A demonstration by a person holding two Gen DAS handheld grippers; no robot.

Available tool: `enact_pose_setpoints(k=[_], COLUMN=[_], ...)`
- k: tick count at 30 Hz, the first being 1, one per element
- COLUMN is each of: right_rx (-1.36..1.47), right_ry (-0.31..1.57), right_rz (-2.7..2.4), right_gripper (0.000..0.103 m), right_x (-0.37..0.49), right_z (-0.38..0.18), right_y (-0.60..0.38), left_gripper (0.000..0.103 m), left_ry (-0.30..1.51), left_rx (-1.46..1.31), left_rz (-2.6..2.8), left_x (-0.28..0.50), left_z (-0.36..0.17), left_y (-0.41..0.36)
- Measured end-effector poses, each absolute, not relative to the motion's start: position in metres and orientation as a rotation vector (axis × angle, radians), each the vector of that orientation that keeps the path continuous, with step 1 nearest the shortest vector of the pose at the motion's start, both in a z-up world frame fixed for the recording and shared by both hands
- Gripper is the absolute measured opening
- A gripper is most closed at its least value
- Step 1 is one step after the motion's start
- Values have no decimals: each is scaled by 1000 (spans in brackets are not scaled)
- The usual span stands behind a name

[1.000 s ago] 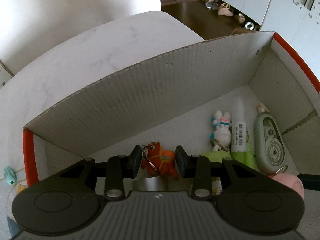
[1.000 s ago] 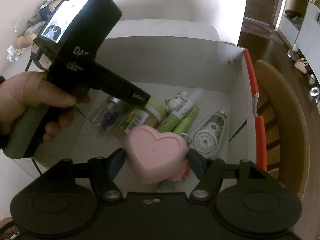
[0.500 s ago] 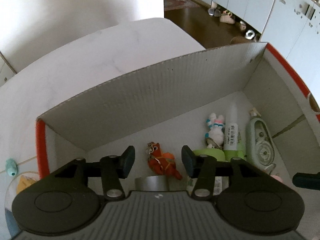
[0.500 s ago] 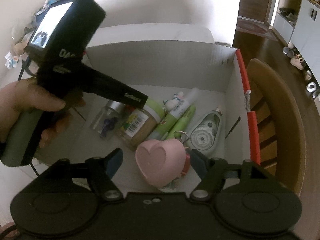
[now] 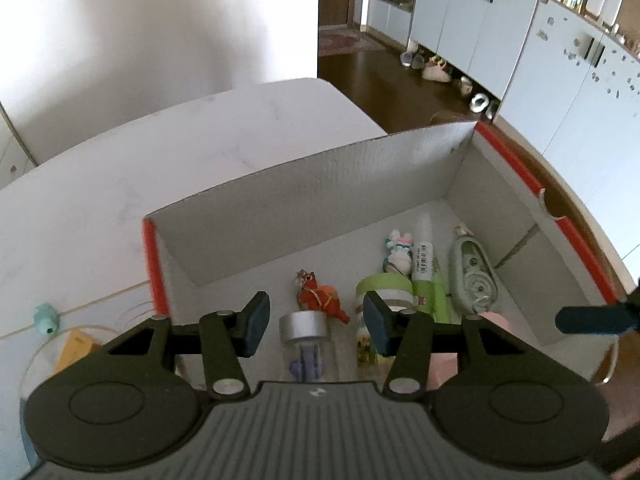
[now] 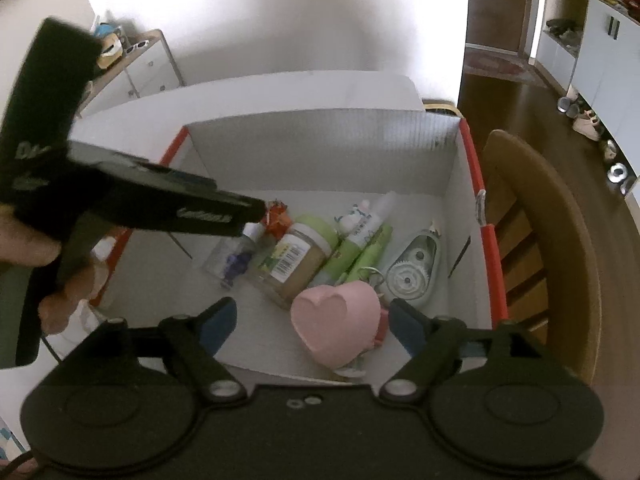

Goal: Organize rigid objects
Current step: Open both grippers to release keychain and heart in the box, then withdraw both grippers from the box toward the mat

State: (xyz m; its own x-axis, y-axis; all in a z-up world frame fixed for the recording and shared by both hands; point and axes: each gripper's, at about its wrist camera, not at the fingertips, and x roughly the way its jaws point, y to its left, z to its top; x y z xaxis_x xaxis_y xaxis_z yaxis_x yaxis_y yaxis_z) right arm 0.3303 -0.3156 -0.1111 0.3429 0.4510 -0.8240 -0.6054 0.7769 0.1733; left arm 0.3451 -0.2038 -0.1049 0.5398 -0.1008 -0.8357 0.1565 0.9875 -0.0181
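A white cardboard box (image 5: 320, 184) (image 6: 320, 148) with red edges holds the sorted items. On its floor lie an orange keychain figure (image 5: 320, 298) (image 6: 276, 216), a clear silver-capped bottle (image 5: 306, 334) (image 6: 236, 258), a green-lidded jar (image 6: 294, 264) (image 5: 384, 288), a bunny keychain (image 5: 398, 250), green glue sticks (image 6: 360, 240), a correction tape roller (image 5: 472, 276) (image 6: 414, 268) and a pink heart case (image 6: 336, 320). My left gripper (image 5: 316, 322) hangs open above the bottle and holds nothing. My right gripper (image 6: 310, 322) is open above the heart case, apart from it.
The box stands on a white table (image 5: 140, 168). A small teal object (image 5: 45, 316) and a yellow piece (image 5: 76, 350) lie left of the box. A wooden chair (image 6: 540, 248) stands by the box's right side. A hand (image 6: 60, 280) holds the left gripper's handle.
The left gripper opened, left the orange keychain figure on the box floor and rose. The right gripper opened, dropped the pink heart case into the box and pulled back upward.
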Motion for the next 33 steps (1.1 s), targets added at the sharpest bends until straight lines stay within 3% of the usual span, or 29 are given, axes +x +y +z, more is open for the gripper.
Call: enact_pose_setpoints(k=[3, 10, 14, 20, 23, 33], right_rx=[-161, -130, -116, -83, -66, -54], right_ry=[996, 968, 944, 911, 895, 875], right_rz=[689, 696, 702, 726, 738, 756], right_gripper=[86, 88, 95, 98, 99, 103], right_x=[326, 314, 305, 293, 286, 258], right_z=[-104, -91, -82, -72, -67, -61], right_y=[-317, -311, -305, -293, -285, -249], left_gripper=[59, 61, 69, 72, 79, 80], left_ry=[968, 918, 888, 861, 848, 808], left_rx=[48, 17, -5, -21, -25, -49], left_rz=[-164, -188, -186, -182, -183, -163], left_x=[331, 307, 293, 275, 265, 237], left_z=[-94, -75, -64, -56, -52, -44], left_y=[-199, -181, -167, -144, -130, -74])
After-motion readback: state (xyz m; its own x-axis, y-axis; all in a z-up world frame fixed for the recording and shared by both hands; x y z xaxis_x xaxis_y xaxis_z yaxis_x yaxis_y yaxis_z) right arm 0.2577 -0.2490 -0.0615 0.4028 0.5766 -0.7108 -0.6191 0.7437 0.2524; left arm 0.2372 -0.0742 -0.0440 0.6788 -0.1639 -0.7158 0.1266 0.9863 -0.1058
